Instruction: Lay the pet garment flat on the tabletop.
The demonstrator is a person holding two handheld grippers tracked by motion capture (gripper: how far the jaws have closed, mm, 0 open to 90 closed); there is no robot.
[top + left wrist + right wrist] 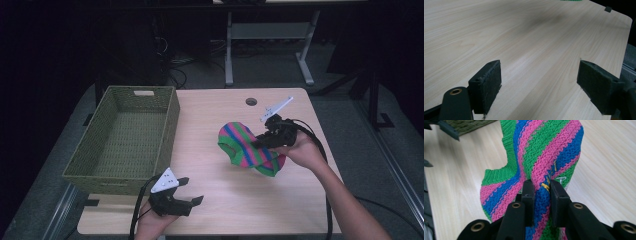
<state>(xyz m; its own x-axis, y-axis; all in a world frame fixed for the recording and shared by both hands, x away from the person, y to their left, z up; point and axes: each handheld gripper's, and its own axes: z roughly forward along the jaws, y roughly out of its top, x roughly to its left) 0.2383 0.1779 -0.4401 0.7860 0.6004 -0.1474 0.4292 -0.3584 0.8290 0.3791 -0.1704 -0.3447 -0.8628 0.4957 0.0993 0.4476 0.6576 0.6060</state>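
Note:
A knitted piece striped in green, blue and pink [245, 145] is lifted partly off the wooden table [220, 200] right of centre. My right gripper [261, 145] is shut on it; in the right gripper view both pads pinch a fold of the striped knit [541, 167], which rises in front of them. My left gripper [191, 190] rests near the table's front edge, left of centre. Its jaws stand wide apart over bare wood in the left gripper view, its gripper [539, 82] holding nothing.
A green woven basket [125, 137] with nothing in it stands on the table's left side, its corner [466, 126] visible beyond the knit. A round cable hole [251, 101] lies at the back. Table legs and cables stand on the floor behind.

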